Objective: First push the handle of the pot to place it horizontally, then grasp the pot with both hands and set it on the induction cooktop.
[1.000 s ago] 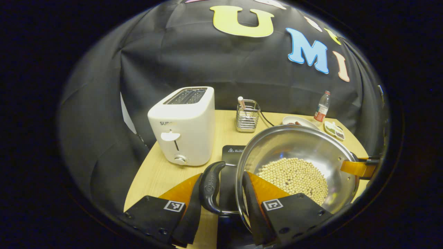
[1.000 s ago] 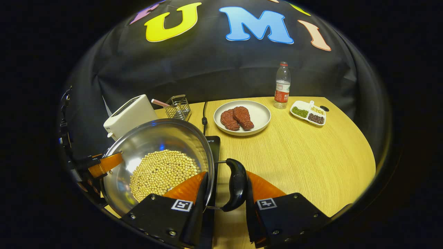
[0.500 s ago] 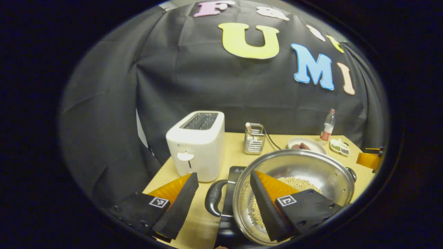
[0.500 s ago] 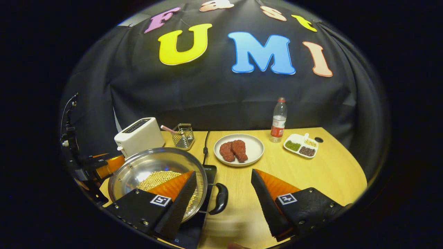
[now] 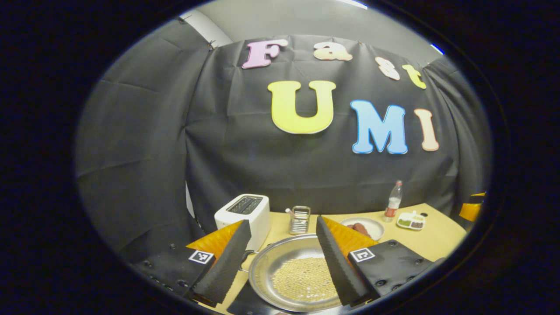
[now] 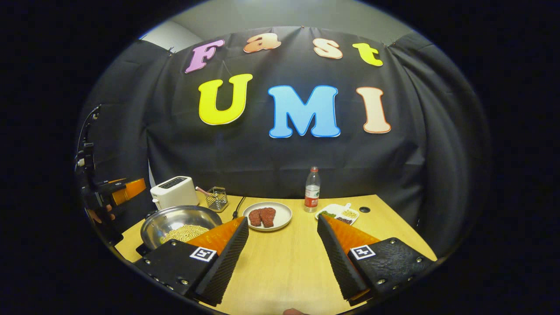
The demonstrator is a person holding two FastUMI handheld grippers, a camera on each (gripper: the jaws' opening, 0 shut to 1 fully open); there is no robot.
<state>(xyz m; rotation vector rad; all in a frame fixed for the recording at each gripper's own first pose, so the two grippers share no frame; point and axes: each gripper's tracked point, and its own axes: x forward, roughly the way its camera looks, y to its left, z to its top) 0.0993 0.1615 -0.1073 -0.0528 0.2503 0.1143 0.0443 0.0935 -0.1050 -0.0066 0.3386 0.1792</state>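
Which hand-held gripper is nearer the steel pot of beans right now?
Left. The left hand-held gripper hangs open just above the steel pot of beans; the right hand-held gripper is open over bare tabletop, off to the pot's side.

Induction cooktop [image 5: 245, 302] mostly under pot [image 5: 267, 267] (near rim cut off), tray contents [image 6: 339, 213] too small.

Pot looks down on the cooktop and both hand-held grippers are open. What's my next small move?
Probably just back both away. The pot of beans sits on the dark induction cooktop, the left hand-held gripper and right hand-held gripper hold nothing, so no more handling seems needed.
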